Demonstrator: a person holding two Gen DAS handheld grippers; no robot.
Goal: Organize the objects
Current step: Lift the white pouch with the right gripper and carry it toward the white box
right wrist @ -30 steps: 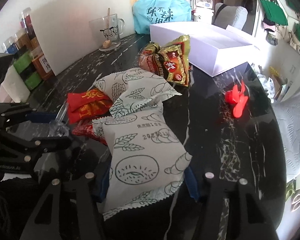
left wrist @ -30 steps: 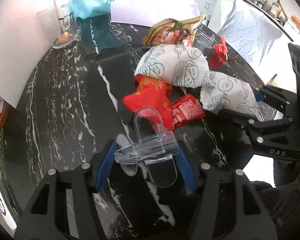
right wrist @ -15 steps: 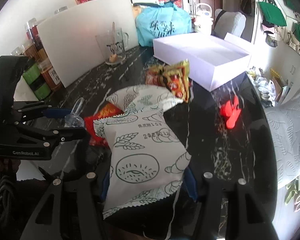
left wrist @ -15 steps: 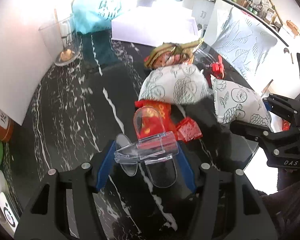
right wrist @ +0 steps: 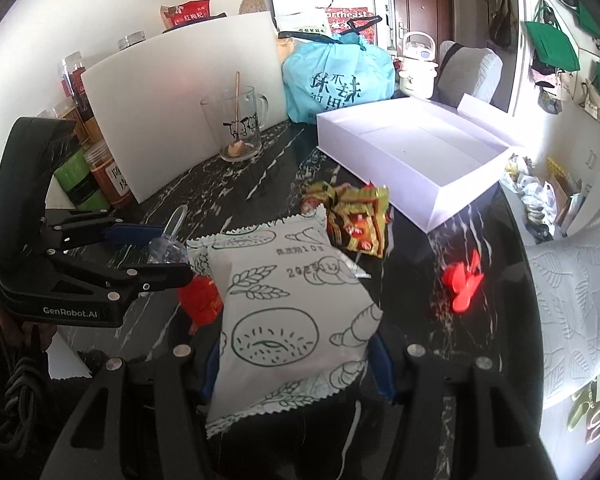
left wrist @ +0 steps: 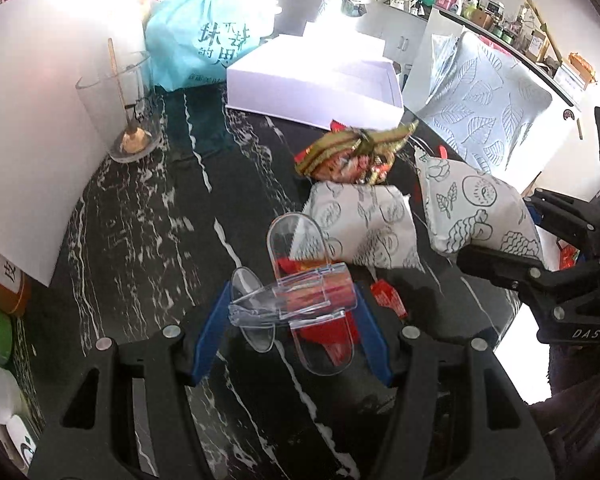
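Both grippers have been lifting away from the tabletop [left wrist: 148,216] over the last second, each carrying its load higher and closer to the white box [right wrist: 416,156]. On the left gripper [left wrist: 292,304], the blue-padded fingers [left wrist: 210,316] are pinching a clear plastic clip [left wrist: 296,300] from both sides, held part-way spread by its barrel. On the right gripper [right wrist: 296,364], the fingers [right wrist: 380,364] are clamping the lower end of a white printed snack bag [right wrist: 292,316], which is sticking up above the tabletop. A second white printed bag [left wrist: 364,232] is lying on the tabletop with red packets [left wrist: 384,300] under it and a gold-and-red packet [left wrist: 352,152] beyond. A red clip [right wrist: 462,284] is lying apart to the right. A glass mug [right wrist: 236,128] and a blue bag [right wrist: 336,80] are standing behind.
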